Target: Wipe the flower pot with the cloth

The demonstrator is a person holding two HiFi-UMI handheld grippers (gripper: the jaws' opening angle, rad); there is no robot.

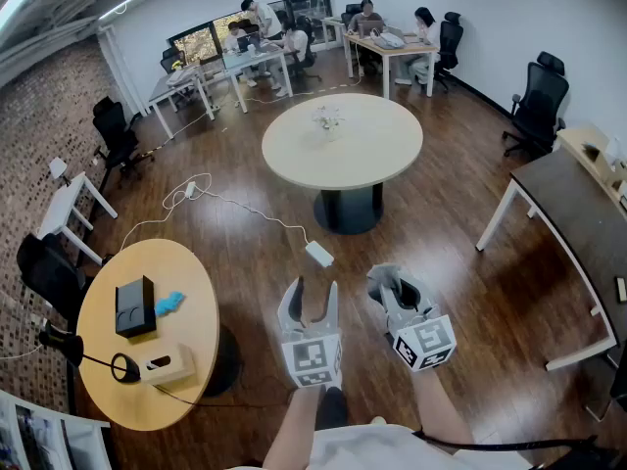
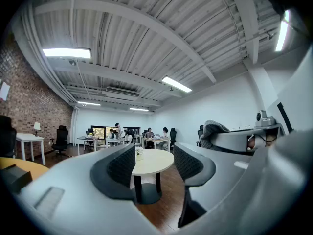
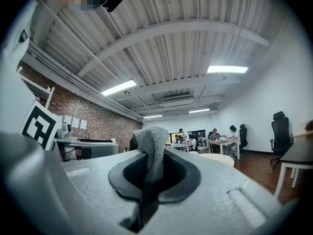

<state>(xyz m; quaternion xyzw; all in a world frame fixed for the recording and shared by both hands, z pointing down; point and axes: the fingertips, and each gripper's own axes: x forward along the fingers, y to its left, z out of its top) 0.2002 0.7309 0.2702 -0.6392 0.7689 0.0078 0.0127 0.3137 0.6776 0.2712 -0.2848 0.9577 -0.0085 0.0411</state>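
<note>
A small white flower pot (image 1: 328, 118) with pale flowers stands on the round beige table (image 1: 382, 155) across the room. It also shows as a tiny pot (image 2: 139, 153) between the left jaws. My left gripper (image 1: 313, 297) is held level over the wooden floor, its jaws apart with nothing between them. To its right, my right gripper (image 1: 394, 287) is shut on a grey cloth (image 1: 404, 284). In the right gripper view the cloth (image 3: 155, 146) stands up, pinched between the dark pads. Both grippers are far from the pot.
A white power strip (image 1: 319, 254) with its cable lies on the floor between me and the beige table. A round wooden table (image 1: 186, 360) with a black box stands at lower left. A dark desk (image 1: 578, 213) is at right. People sit at far desks.
</note>
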